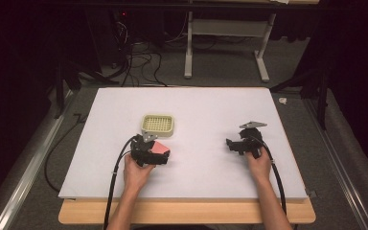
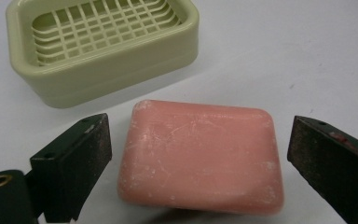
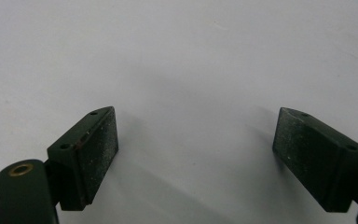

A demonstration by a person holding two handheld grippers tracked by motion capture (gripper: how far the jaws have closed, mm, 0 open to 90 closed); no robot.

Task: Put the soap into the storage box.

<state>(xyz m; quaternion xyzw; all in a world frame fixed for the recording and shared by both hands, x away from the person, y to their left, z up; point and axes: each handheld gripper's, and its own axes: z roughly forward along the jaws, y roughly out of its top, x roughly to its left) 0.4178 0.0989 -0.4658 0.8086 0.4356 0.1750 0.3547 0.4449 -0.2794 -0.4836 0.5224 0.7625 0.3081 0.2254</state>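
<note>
Pink soap (image 2: 200, 156) lies flat on the table (image 1: 211, 110) between the wide-spread jaws of the left gripper (image 2: 200, 168), long axis spanning them, just short of the dish (image 2: 100, 44); the right gripper (image 3: 198, 158), also wide, holds nothing, well apart.

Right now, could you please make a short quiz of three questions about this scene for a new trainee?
1. True or false: the pink soap lies inside the soap dish.
2. Which tool has the soap between its open jaws: A) left tool, B) right tool?
3. Fill in: the soap dish's colour is pale ____.

Key: 1 false, it lies on the table beside the dish; 2 A; 3 green.
</note>
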